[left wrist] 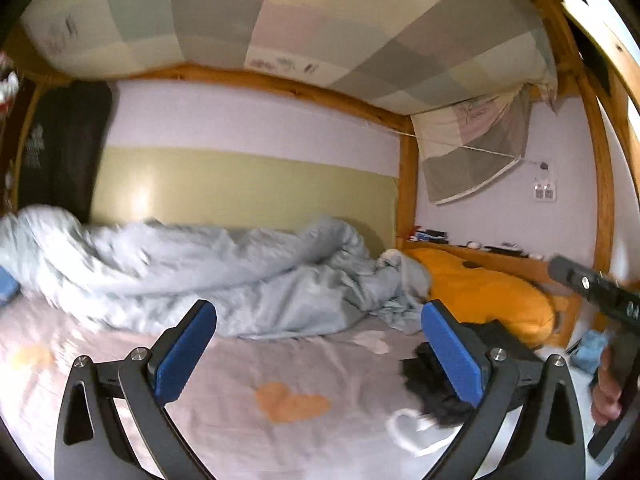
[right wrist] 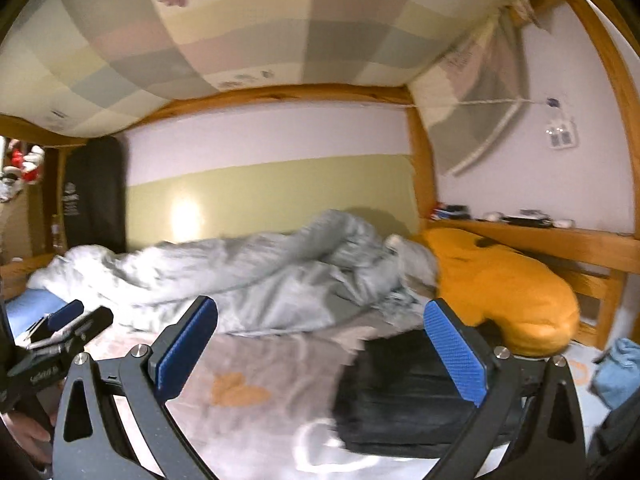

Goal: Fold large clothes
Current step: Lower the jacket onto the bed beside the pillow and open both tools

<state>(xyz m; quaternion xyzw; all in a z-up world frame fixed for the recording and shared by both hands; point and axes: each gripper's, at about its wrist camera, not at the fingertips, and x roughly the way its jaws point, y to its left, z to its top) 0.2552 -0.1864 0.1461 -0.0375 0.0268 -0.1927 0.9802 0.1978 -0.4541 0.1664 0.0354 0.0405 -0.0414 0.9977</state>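
Observation:
A dark, black garment point(right wrist: 400, 396) lies bunched on the pink bed sheet point(right wrist: 256, 360), under and just left of my right gripper's right finger. It also shows in the left wrist view point(left wrist: 428, 384), partly hidden behind the left gripper's right finger. My left gripper point(left wrist: 320, 348) is open and empty above the sheet point(left wrist: 240, 368). My right gripper point(right wrist: 320, 348) is open and empty above the sheet beside the garment. The other gripper shows at each view's edge, the right one point(left wrist: 600, 292) and the left one point(right wrist: 64, 332).
A crumpled pale blue duvet point(left wrist: 208, 272) lies along the wall side of the bed. An orange pillow point(right wrist: 504, 288) sits at the right by the wooden headboard shelf point(right wrist: 560, 240). The upper bunk's patchwork underside point(left wrist: 280, 20) hangs overhead. A light blue cloth point(right wrist: 616, 372) lies at far right.

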